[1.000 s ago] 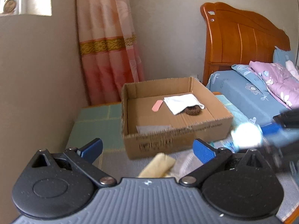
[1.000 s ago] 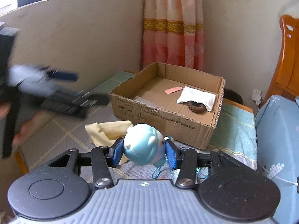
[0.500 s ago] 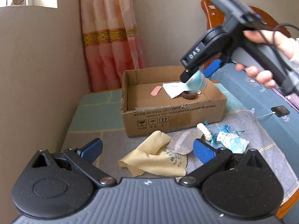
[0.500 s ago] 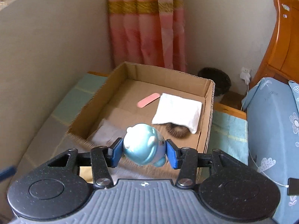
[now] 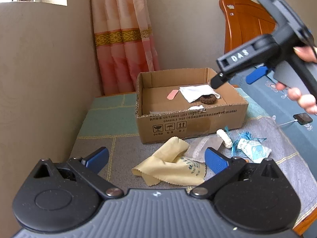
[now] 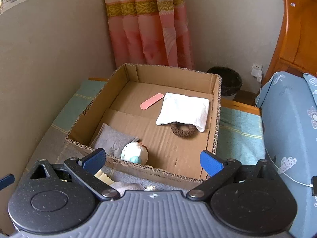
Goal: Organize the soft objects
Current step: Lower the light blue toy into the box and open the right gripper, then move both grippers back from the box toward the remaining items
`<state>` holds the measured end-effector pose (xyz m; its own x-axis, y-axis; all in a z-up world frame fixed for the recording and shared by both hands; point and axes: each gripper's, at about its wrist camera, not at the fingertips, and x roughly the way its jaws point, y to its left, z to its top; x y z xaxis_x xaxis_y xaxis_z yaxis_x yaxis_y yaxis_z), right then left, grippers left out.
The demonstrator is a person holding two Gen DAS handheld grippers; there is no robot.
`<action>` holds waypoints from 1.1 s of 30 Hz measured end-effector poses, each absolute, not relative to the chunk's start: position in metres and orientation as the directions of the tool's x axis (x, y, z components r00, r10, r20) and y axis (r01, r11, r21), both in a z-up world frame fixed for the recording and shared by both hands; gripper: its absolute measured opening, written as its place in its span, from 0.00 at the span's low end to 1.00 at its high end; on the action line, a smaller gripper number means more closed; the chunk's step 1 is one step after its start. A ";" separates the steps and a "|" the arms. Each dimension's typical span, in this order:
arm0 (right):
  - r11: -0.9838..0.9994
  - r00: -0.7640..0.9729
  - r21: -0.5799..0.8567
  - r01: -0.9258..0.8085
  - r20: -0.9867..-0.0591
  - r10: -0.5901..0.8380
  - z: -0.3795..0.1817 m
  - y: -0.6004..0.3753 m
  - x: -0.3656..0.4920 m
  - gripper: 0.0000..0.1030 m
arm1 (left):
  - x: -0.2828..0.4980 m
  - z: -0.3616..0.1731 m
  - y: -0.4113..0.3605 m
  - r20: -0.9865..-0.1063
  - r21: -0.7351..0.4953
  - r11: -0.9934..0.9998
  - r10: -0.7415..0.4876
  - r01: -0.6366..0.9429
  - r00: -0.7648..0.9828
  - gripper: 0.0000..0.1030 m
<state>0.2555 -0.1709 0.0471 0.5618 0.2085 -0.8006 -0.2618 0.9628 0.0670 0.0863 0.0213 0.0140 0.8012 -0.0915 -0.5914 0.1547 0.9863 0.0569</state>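
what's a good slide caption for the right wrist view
Right gripper open above the cardboard box, blue plush toy just released inside near its front wall.

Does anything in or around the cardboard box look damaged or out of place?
The cardboard box has a ragged, torn top rim along its near wall. The small plush toy lies tipped on its side against that wall. Soft items remain outside it: a crumpled yellow cloth and a blue tasselled pouch.

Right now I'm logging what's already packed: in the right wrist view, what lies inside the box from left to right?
Grey cloth → round blue-and-white toy → pink strip → brown hair tie, all in the cardboard box. The white cloth is left out because it overlaps the hair tie.
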 end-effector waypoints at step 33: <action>0.987 0.558 -0.060 -0.149 -0.829 0.034 -0.072 -0.220 0.128 1.00 | 0.096 -0.020 0.021 -0.666 0.012 0.978 -0.146 0.207 0.731 0.99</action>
